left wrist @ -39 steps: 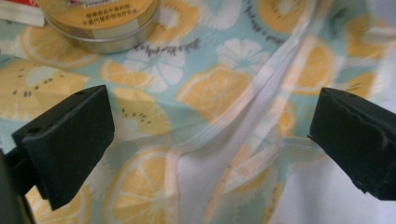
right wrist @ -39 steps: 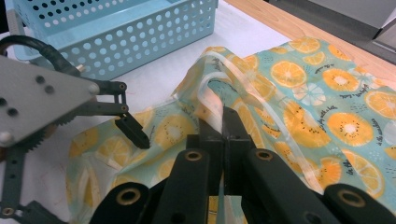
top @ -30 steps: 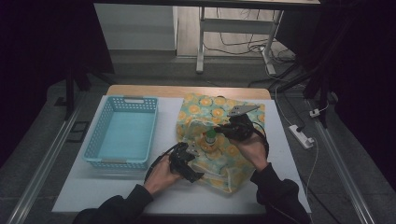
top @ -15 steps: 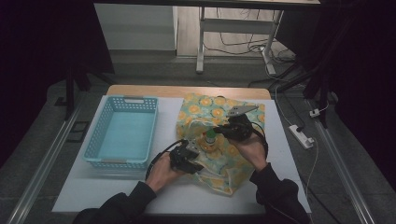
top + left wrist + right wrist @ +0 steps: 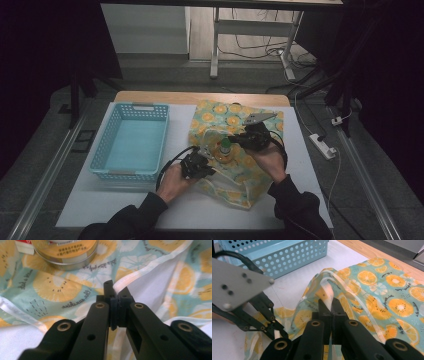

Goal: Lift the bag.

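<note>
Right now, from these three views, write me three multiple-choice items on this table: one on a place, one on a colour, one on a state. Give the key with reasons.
1. Where does the perforated plastic basket sit relative to the orange-slice-print fabric bag?
A. To its left in the high view
B. On top of it
C. To its right in the high view

2. What colour is the basket?
A. Red
B. Light blue
C. Black

3. What is the left claw doing?
A. Hanging open above the basket
B. Lying open on the table
C. Shut on the bag's white-edged fabric

Key: 1 A, the high view shows the basket left of the bag, on the white table. 2 B, its walls and floor are light blue. 3 C, the left gripper view shows the jaws closed together with the white hem pinched between them, near the round orange-labelled tin.
</note>
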